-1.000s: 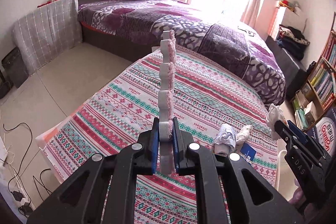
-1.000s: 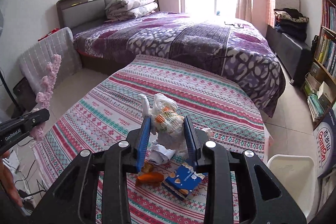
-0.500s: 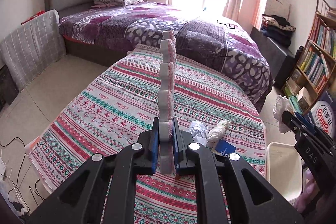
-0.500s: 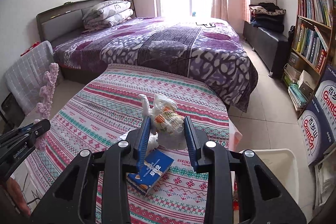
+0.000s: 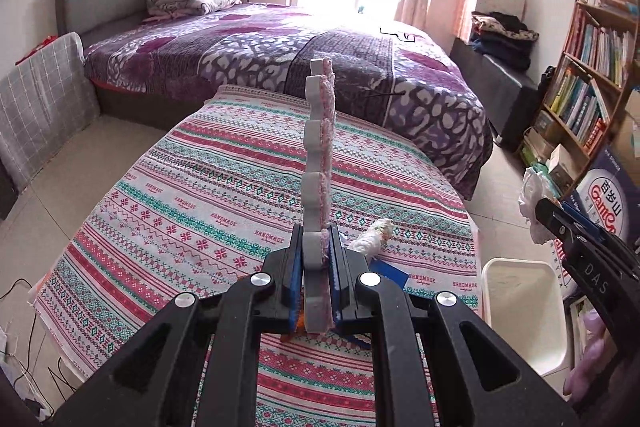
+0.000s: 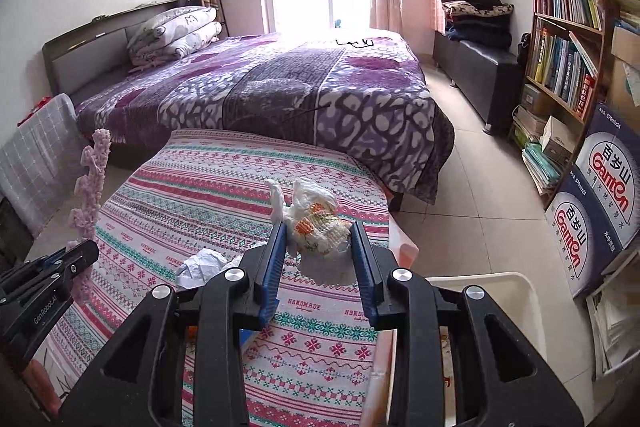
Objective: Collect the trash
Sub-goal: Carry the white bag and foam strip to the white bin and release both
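left gripper clamps foam strip upright | right gripper squeezes plastic bag over table's right edge

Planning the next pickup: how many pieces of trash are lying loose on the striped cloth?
3: a white roll near the right edge of the cloth, a blue packet just in front of it, and crumpled paper close by. Others may be hidden from both cameras.
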Demonstrator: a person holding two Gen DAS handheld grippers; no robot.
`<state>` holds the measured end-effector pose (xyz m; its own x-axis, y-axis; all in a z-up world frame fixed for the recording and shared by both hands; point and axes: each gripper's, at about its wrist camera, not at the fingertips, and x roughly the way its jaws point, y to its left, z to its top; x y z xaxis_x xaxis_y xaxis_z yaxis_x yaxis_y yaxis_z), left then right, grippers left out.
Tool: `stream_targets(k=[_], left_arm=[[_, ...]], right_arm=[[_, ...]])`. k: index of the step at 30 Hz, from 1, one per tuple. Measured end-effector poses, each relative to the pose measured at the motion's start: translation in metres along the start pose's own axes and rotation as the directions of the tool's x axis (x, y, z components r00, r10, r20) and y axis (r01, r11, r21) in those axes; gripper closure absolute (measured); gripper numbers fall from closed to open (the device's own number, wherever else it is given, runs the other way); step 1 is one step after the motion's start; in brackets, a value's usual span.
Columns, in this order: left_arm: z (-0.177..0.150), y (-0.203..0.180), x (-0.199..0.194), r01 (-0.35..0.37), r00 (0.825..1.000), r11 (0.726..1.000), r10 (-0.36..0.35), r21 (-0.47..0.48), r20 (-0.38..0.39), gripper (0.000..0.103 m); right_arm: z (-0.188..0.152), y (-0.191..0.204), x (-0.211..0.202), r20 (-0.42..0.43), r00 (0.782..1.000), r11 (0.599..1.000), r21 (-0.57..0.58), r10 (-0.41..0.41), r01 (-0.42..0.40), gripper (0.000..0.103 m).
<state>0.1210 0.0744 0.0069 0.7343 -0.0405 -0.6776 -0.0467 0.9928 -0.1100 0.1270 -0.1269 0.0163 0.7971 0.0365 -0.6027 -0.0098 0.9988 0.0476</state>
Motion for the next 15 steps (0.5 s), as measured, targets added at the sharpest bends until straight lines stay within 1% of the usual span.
stream_targets(k=[15], left_arm=[[-0.008,-0.058,0.009,0.069,0.998,0.994,-0.067,0.088,-0.016,0.091]], right_arm=[[-0.002,-0.05,-0.003,-0.02,0.996,0.995,0.054,-0.085,0.086,0.071]])
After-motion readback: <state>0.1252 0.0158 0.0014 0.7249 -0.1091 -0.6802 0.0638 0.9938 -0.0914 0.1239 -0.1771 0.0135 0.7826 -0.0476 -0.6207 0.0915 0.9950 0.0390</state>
